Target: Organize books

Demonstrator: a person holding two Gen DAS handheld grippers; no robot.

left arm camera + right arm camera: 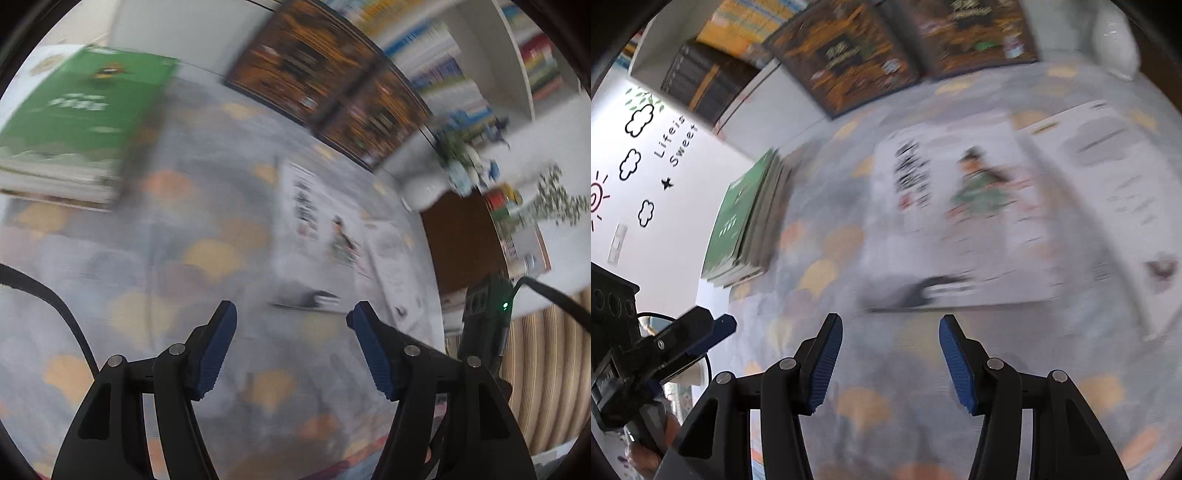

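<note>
Patterned cloth [849, 369] covers table, bookshelf [480, 55] behind. Both grippers empty, fingers spread: left gripper [291, 314], right gripper [891, 326]. White book [960, 221] lies flat at 12 o'clock of right gripper, near its tips (cover blurred: dark lettering, green figure). Green stack [738, 218] at 10 o'clock. Likely next: approach white book's near edge low, jaws straddling edge, close only once cover is between pads.

Bare tablecloth [849, 369] lies open between green book stack [746, 221] and white book [960, 221].

Both wrist views look down, sharing the white book [321, 229] [960, 206].
</note>
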